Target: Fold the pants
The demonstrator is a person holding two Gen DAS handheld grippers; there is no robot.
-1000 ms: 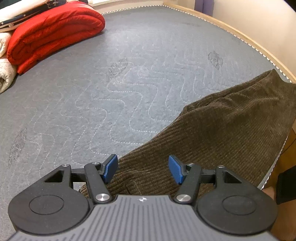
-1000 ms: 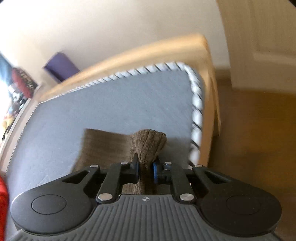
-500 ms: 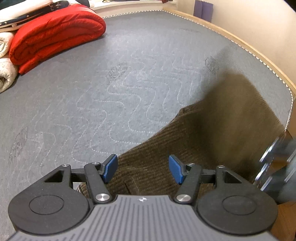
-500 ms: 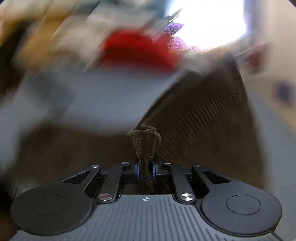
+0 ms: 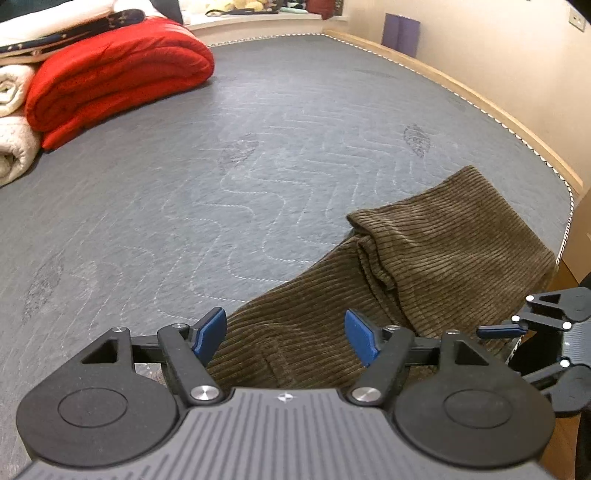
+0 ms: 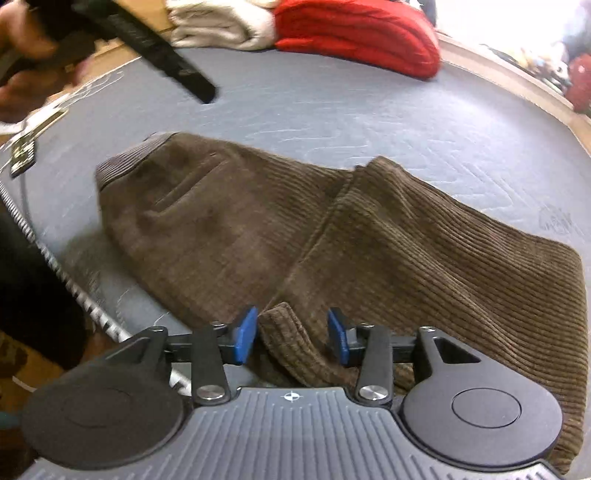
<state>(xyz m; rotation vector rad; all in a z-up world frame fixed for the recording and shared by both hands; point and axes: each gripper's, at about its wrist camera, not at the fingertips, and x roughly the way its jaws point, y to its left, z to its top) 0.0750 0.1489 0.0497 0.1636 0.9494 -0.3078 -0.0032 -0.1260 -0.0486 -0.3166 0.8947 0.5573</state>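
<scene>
Brown corduroy pants (image 5: 436, 251) lie on the grey quilted mattress (image 5: 221, 155) near its front right corner, with the leg end folded back over the upper part. In the right wrist view the pants (image 6: 424, 240) show the fold edge across the middle and the waistband at the left. My left gripper (image 5: 284, 334) is open and empty, just above the near part of the pants. My right gripper (image 6: 291, 332) is open, with a raised fold of the fabric between its pads, not pinched. It also shows in the left wrist view (image 5: 517, 328) at the right edge.
A folded red blanket (image 5: 114, 77) and cream blankets (image 5: 14, 125) are stacked at the far left of the mattress. A wooden bed frame (image 5: 480, 99) runs along the right edge by the wall. The left device and the hand on it (image 6: 92, 29) show at the upper left in the right wrist view.
My right gripper swung the pant leg over onto the upper part and opened, letting go of the fabric. My left gripper stayed open and nearly still.
</scene>
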